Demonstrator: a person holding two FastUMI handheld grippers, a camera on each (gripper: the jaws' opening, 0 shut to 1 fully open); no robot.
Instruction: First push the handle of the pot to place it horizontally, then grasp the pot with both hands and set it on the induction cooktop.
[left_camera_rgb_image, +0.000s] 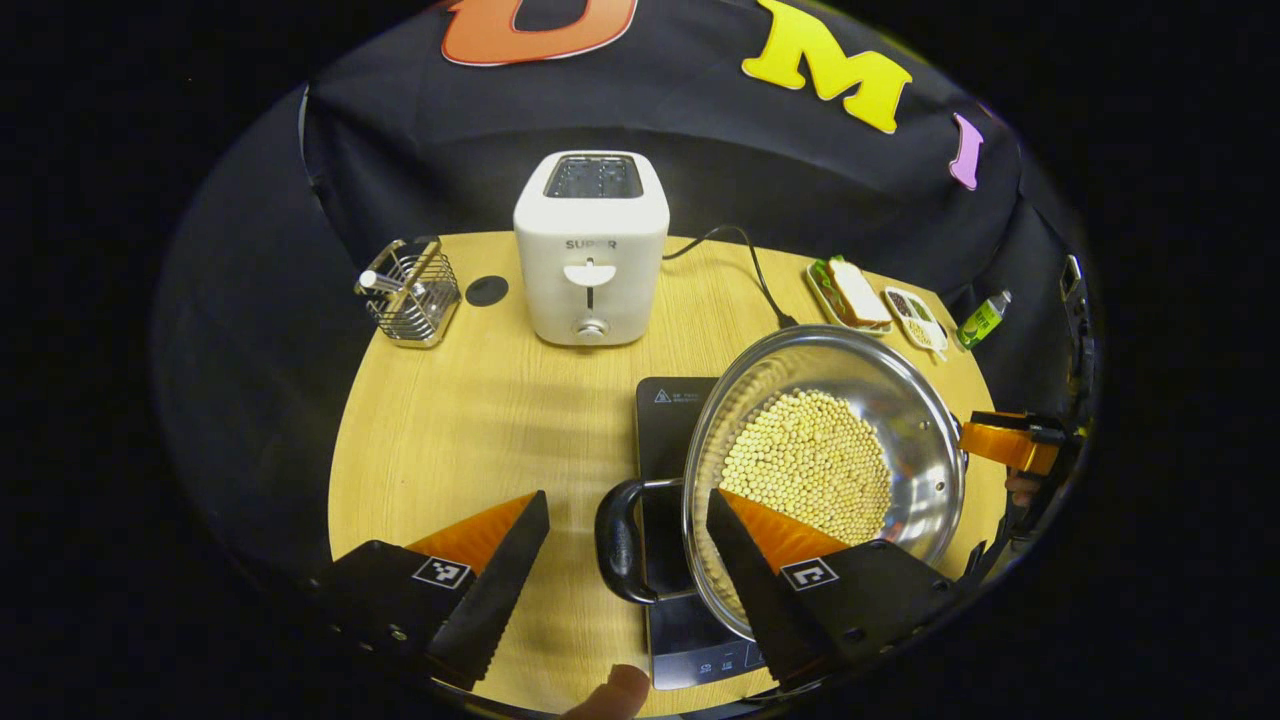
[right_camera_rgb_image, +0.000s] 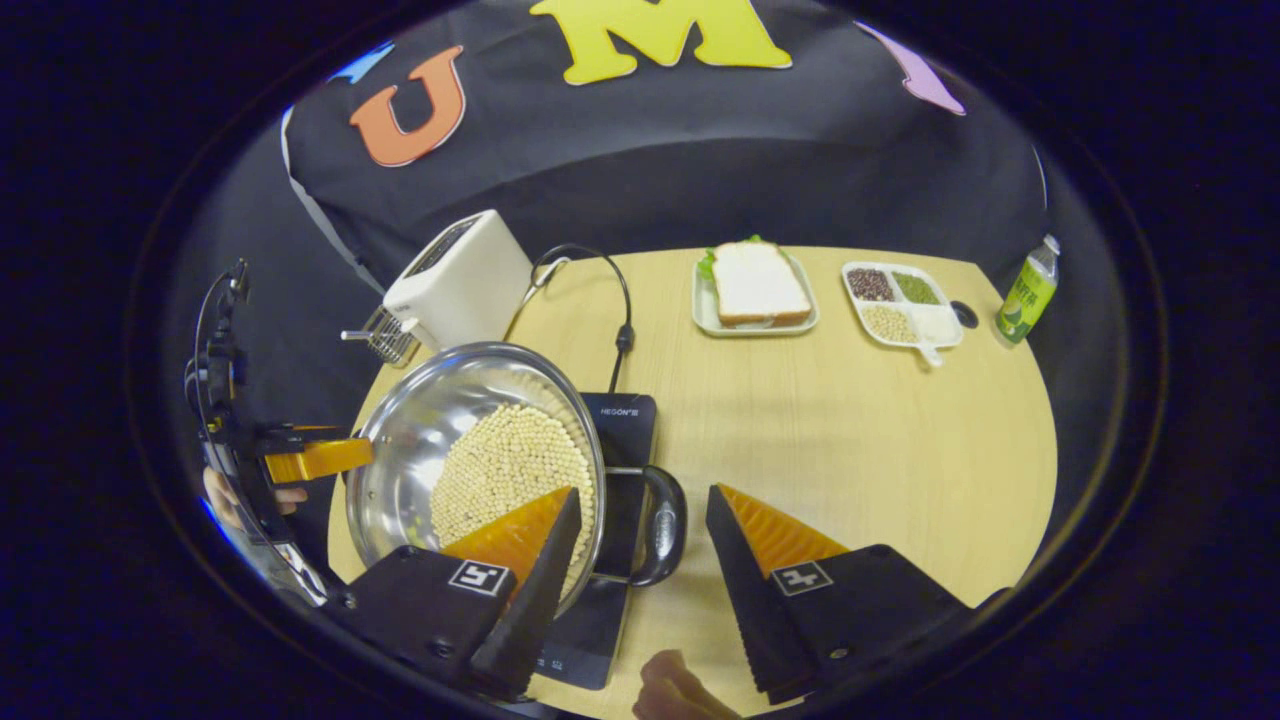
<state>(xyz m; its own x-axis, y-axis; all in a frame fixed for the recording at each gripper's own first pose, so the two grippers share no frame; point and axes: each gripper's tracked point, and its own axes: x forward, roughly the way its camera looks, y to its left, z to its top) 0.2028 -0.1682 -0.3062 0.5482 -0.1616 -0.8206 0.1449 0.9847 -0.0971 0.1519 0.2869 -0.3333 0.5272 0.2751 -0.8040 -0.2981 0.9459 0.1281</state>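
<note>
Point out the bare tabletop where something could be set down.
Free: the wide patch between the induction cooktop, sandwich plate and compartment tray; another between the toaster, wire rack and cooktop. Crowded: around the pot, flanked by both open grippers.

Shiny steel pot (left_camera_rgb_image: 905, 420), white toaster (left_camera_rgb_image: 591, 250), pale wood-grain table (left_camera_rgb_image: 470, 420)

Everything's laid out around the induction cooktop (right_camera_rgb_image: 610, 520) on the surface (right_camera_rgb_image: 850, 450). The pot (right_camera_rgb_image: 470, 460) sits over its left half, beans (right_camera_rgb_image: 500, 460) inside. Behind it to the left is the toaster (right_camera_rgb_image: 460, 280), the sandwich plate (right_camera_rgb_image: 755, 290) behind-right, the divided tray (right_camera_rgb_image: 900, 305) further right.
</note>
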